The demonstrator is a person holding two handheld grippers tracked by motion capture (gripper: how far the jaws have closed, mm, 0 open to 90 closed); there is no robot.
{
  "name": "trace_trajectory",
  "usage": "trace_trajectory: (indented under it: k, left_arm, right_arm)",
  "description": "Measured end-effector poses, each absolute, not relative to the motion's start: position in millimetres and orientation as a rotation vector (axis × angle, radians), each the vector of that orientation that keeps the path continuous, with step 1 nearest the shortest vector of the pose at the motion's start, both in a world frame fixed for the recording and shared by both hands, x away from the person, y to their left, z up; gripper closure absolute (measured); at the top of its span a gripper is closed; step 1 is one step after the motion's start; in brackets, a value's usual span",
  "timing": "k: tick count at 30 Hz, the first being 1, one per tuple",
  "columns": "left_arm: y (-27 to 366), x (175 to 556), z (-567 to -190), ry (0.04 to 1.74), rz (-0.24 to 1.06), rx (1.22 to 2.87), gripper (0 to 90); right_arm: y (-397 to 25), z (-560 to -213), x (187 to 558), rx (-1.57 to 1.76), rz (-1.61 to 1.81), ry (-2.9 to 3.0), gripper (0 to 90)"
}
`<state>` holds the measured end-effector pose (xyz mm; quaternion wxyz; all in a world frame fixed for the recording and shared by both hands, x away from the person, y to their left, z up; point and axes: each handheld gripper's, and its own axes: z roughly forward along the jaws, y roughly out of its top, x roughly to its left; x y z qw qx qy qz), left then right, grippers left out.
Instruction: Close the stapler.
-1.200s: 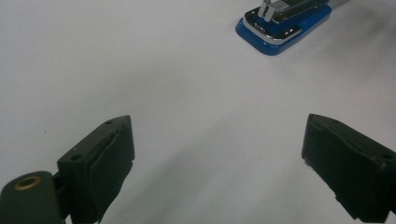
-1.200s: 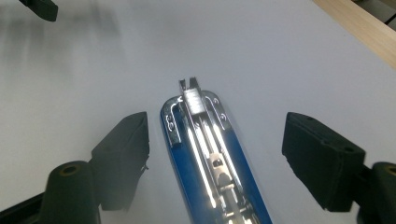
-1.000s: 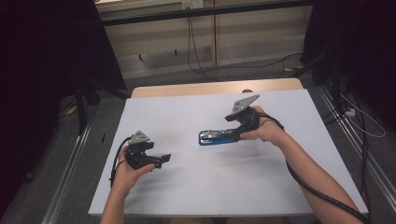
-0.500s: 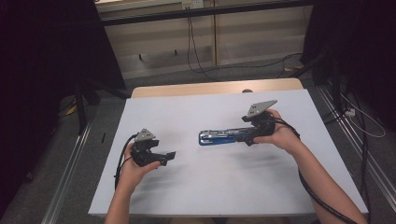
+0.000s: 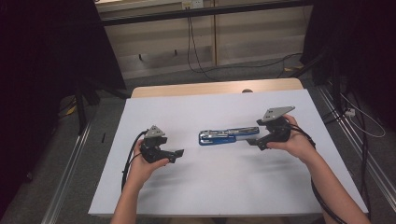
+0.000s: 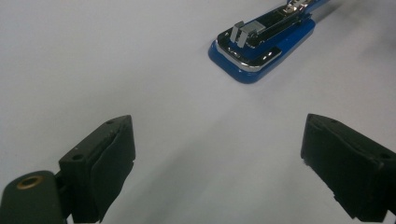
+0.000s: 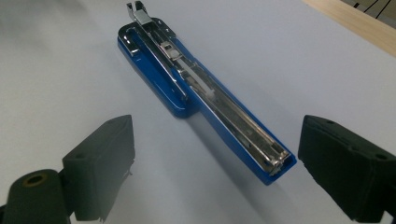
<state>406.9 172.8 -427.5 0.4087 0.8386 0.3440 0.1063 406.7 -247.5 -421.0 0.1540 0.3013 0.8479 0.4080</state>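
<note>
Fingers (image 6: 100, 175) of the left gripper (image 5: 176, 153): spread wide apart, nothing between them, held low over the white counter (image 5: 224, 186) in the person's left hand (image 5: 148, 162). Fingers (image 7: 100, 175) of the right gripper (image 5: 254, 142): likewise spread wide, empty, held in the right hand (image 5: 293, 142) just beside the near end of the stapler, not touching it as far as the right gripper view shows. Stapler (image 5: 228, 135): blue, swung fully open, lying flat at mid-counter between the two grippers, its long axis running left to right; chrome staple channel (image 7: 219, 102) facing up, blue base (image 7: 154, 70) alongside it. The left gripper sits apart from the stapler, its fingers pointing toward the blunt blue end (image 6: 261, 44). A strip of wooden tabletop (image 5: 210, 87) shows beyond the white sheet. Black cables (image 5: 128, 161) trail from both grippers.
</note>
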Motion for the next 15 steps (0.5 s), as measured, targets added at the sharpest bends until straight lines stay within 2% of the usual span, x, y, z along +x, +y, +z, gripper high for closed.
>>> trace_trajectory:
  k: [10, 13, 15]
  left_arm:
    - [161, 410, -426, 0.841, 0.259, 2.122, 11.3]
    - [159, 411, -427, 0.849, 0.252, 2.115, 11.4]
    - [159, 413, -427, 0.849, 0.250, 2.117, 11.6]
  right_arm:
    - [-258, -424, 401, 0.977, 1.223, 2.348, 11.5]
    - [-262, -424, 398, 1.010, 1.243, 2.319, 17.8]
    - [-266, -424, 395, 1.009, 1.235, 2.321, 27.0]
